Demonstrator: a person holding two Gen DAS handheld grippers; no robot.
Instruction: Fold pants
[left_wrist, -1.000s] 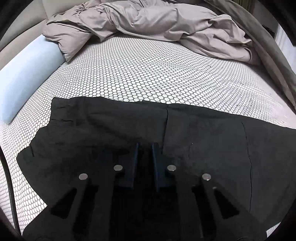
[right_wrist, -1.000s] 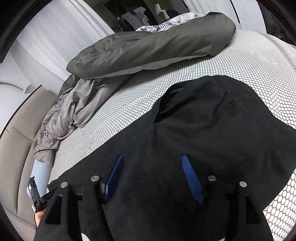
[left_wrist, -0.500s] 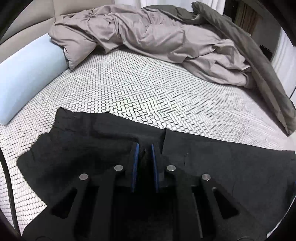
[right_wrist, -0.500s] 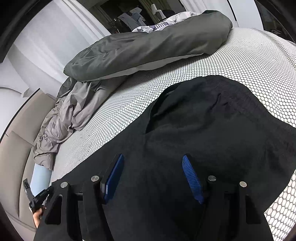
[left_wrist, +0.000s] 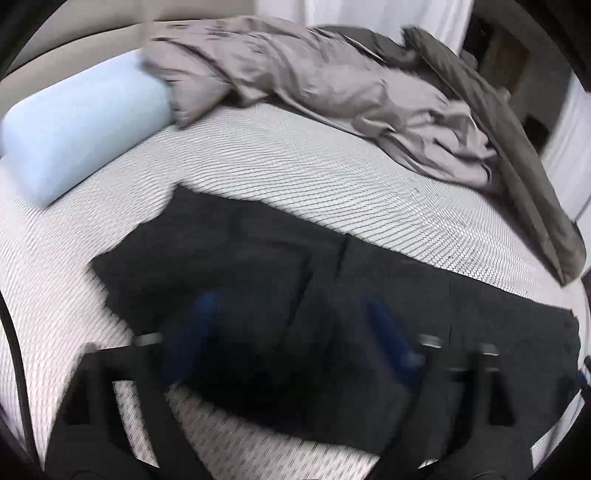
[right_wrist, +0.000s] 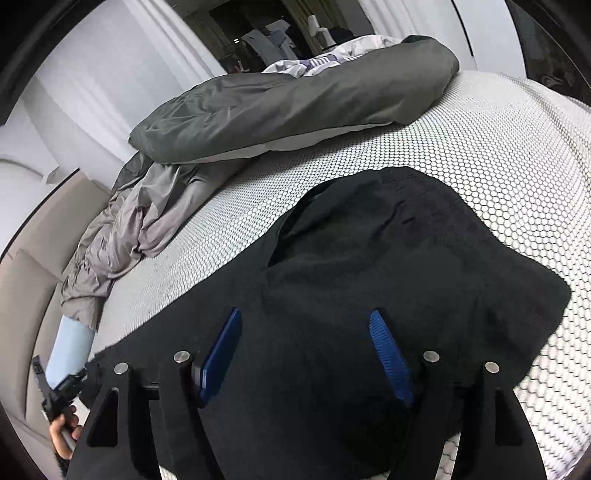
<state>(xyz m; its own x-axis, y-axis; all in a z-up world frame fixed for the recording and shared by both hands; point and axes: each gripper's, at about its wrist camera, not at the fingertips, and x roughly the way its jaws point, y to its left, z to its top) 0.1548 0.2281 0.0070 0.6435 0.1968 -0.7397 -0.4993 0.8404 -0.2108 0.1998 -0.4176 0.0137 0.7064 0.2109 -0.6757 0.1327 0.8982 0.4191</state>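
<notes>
1. The black pants (left_wrist: 369, 295) lie spread across the lower half of the left wrist view on the honeycomb-patterned mattress (left_wrist: 295, 177); a seam or fold edge runs down the middle of the cloth.
2. In the right wrist view the same garment fills the centre and lower frame, with an open pocket-like gap in the cloth just above centre.
3. The left gripper (left_wrist: 291, 332) is blurred; its jaws are opening, the blue pads standing wide apart over the cloth, nothing pinched between them.
4. The right gripper (right_wrist: 314, 354) also has its jaws opening: the pads are spread, the fabric lies under and between them, and no pad presses on it.
5. The left gripper shows small at the lower left of the right wrist view, held in a hand (right_wrist: 64, 428).
6. Judged from how it lies, one lengthwise fold appears made, the cloth looking doubled and fairly flat.
7. Left to do, probably: fold the length over once or twice and smooth it.
8. A grey duvet (left_wrist: 332, 85) and pale blue bolster (left_wrist: 74, 136) sit in the upper frame, clear of the pants.
</notes>
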